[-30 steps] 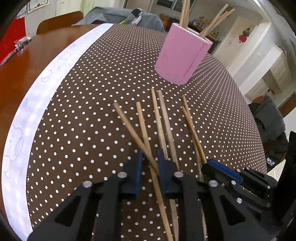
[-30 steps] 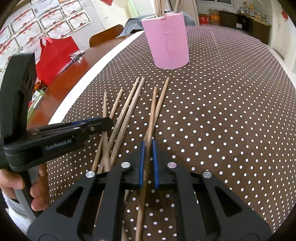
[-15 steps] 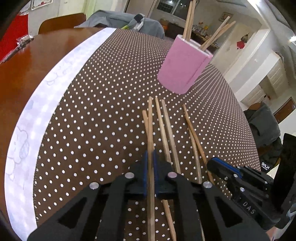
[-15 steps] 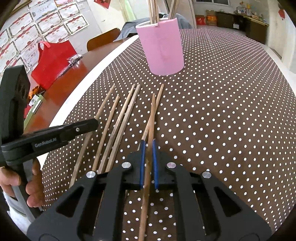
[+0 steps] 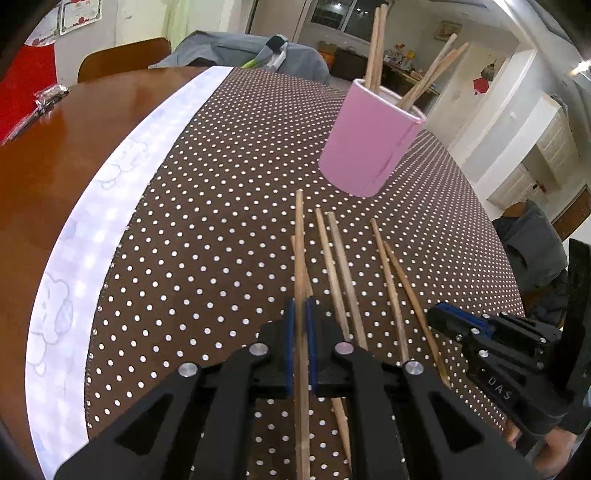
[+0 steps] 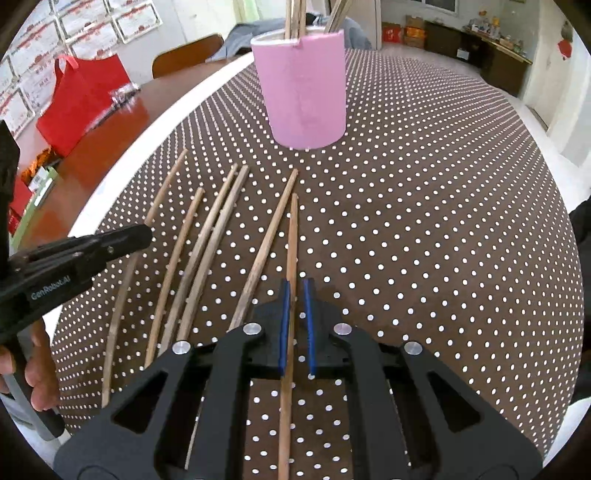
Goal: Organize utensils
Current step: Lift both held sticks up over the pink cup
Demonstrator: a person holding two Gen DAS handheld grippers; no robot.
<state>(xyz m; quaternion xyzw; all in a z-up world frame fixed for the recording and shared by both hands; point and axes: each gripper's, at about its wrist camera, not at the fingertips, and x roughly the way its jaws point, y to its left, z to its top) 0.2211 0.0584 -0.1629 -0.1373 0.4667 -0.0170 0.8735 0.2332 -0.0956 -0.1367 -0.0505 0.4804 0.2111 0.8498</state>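
On the near side of the pink cup [image 5: 369,144], on the dotted brown cloth [image 5: 207,229], L gripper [image 5: 301,317] was clamped on one chopstick [image 5: 299,236]; stick ran fwd between the blue pads [image 5: 290,347], tip pointing just left of the cup, well short of it. L jaws had just been closing, stick between them. R gripper [image 6: 296,295] was likewise pinched narrow on its own chopstick [image 6: 293,236], tip aimed at the cup base, also short of it.

Loose chopsticks [image 6: 207,236] lay on the cloth between the cup and the grippers, roughly parallel, fanned toward the cup: one just beside the R-held stick, a touching pair further left, a single one past those.

More sticks stood upright in the cup [image 6: 295,14]; tops cut off by frame edge in R view.

Hard to see: rear ends of both held sticks ran under the gripper bodies and out of frame. Can't tell if the held sticks were clear of the cloth or touching. In L view a second stick sat right behind the held one, partly masked. Person's hand [image 6: 37,373] on the L gripper handle only partly visible at frame edge.
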